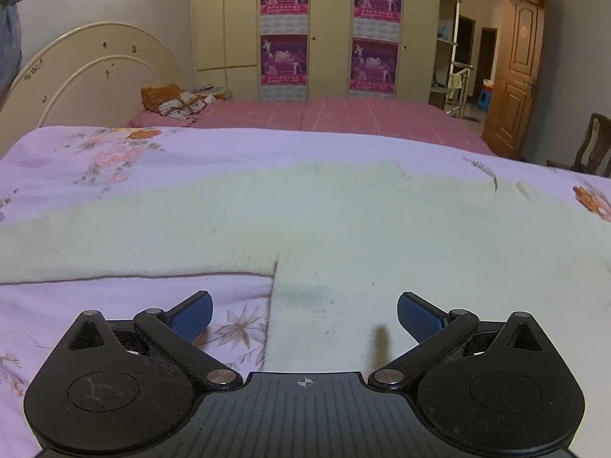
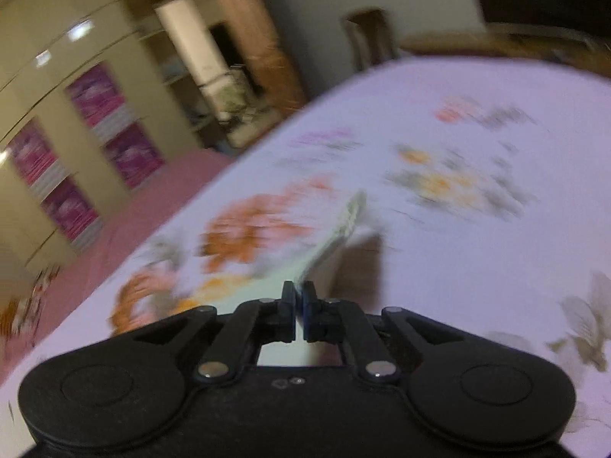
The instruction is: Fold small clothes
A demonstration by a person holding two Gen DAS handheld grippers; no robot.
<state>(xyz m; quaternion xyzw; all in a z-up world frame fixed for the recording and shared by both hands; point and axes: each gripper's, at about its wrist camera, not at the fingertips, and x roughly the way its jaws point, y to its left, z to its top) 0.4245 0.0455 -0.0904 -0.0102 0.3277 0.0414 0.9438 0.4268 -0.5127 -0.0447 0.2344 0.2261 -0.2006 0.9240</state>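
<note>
Looking early in the job here: the pale green top lies spread flat across the flowered bedsheet, one sleeve stretched out sideways, body running toward the camera, and no crease or fold shows anywhere in the left view. All of the folding seems to lie ahead, I'd judge.

Now the tongs. The left gripper hangs low just above the garment, jaws spread wide apart, nothing between them; the armpit corner of the top sits right ahead, between the blue pads, which touch no cloth that I can see.

Over on the right, everything is smeared with motion blur. The right gripper has its jaws pressed together on a thin strip of that same pale green fabric, probably a sleeve end or hem, lifted off the sheet.
</note>
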